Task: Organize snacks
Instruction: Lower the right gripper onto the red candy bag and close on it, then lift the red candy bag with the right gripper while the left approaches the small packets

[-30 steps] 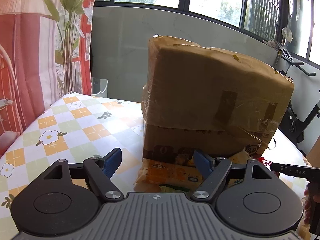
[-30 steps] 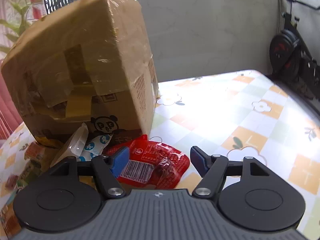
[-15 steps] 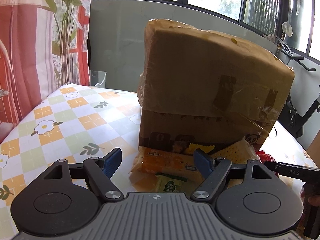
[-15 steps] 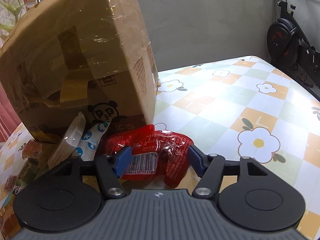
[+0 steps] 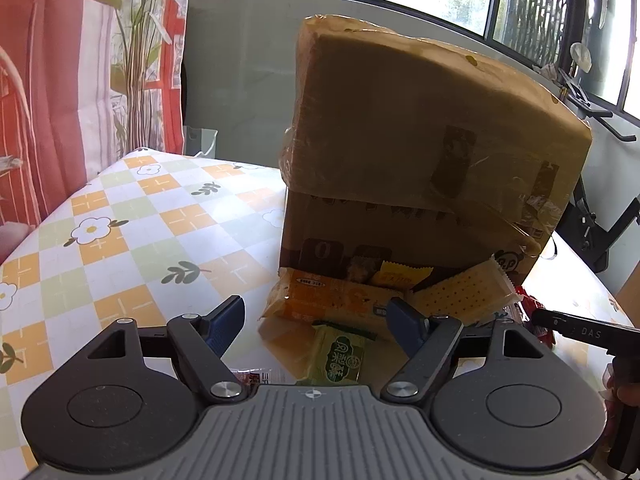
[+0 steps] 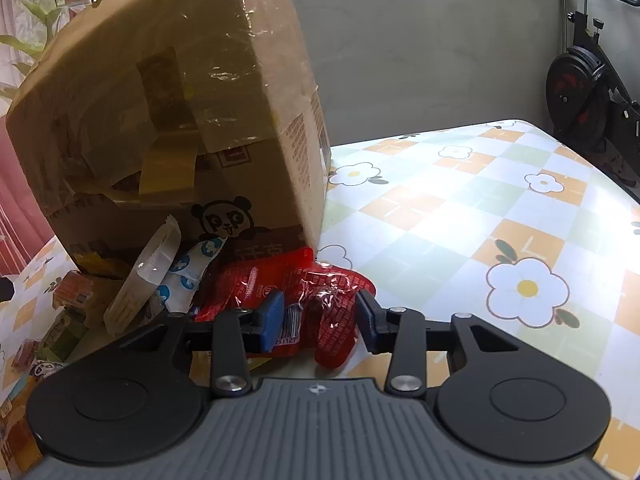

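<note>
A tall taped cardboard box (image 5: 420,160) stands on the flowered table, with a pile of snacks at its foot. My left gripper (image 5: 316,322) is open just above an orange packet (image 5: 340,300) and a green packet (image 5: 340,360), touching neither. A cracker packet (image 5: 464,296) leans on the box to the right. In the right wrist view, my right gripper (image 6: 320,316) is closing its jaws on a red snack packet (image 6: 320,288). The packet bunches up between the pads. One right fingertip (image 5: 576,330) shows at the edge of the left wrist view.
A clear cracker packet (image 6: 144,280) and a white-and-blue packet (image 6: 188,276) lean on the box (image 6: 180,100) left of the red one. The checked tablecloth (image 6: 440,208) stretches right. An exercise bike (image 6: 584,92) stands beyond the table; a red curtain (image 5: 60,100) hangs at the left.
The right jaws have drawn together around the red packet, which has crumpled from flat. The left wrist view now takes in more of the snack pile, including the green packet.
</note>
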Tool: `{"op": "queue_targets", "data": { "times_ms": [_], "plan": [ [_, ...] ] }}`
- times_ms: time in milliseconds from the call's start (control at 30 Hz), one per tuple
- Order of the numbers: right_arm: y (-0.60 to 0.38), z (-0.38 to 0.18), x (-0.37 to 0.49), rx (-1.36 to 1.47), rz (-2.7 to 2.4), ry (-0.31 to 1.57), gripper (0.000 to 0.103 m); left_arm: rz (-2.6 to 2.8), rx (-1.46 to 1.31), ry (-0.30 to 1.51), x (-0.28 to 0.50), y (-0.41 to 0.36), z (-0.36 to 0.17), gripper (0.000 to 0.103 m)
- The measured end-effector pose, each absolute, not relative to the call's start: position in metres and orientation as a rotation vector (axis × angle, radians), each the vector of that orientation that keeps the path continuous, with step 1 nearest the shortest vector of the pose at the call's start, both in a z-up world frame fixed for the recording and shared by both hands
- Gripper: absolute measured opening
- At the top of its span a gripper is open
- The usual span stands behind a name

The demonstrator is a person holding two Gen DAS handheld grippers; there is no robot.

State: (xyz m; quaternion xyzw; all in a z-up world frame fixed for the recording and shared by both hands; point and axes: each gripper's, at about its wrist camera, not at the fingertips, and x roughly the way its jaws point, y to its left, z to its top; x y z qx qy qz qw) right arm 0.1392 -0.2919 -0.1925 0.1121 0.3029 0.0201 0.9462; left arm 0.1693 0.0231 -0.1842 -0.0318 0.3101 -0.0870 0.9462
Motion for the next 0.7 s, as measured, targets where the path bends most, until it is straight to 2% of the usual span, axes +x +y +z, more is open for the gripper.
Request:
{"op": "queue_targets", "data": {
  "times_ms": [67,133,167,200,400,633,700],
  "plan": [
    [-0.29,-0.193,0.14,0.219,0.037,0.619,0.044,-0.179,-0.067,0.638,0.169,0.024,-0.186,0.08],
    [-0.288,-0.193,0.14,0.216,0.038,0.619,0.054,-0.179,-0.069,0.642,0.167,0.024,-0.187,0.08],
    [-0.287,-0.192,0.14,0.214,0.038,0.625,0.072,-0.179,-0.07,0.642,0.166,0.025,-0.188,0.08],
    [-0.286,-0.192,0.141,0.211,0.032,0.632,0.082,-0.177,-0.071,0.642,0.166,0.025,-0.188,0.08],
    [-0.273,-0.194,0.15,0.153,0.033,0.655,0.083,-0.178,-0.077,0.649,0.161,0.022,-0.193,0.079],
    [-0.266,-0.196,0.151,0.118,0.018,0.658,0.073,-0.192,-0.078,0.673,0.158,0.02,-0.2,0.079],
    [-0.261,-0.197,0.151,0.095,0.023,0.657,0.067,-0.194,-0.08,0.675,0.157,0.02,-0.201,0.079]
  ]
}}
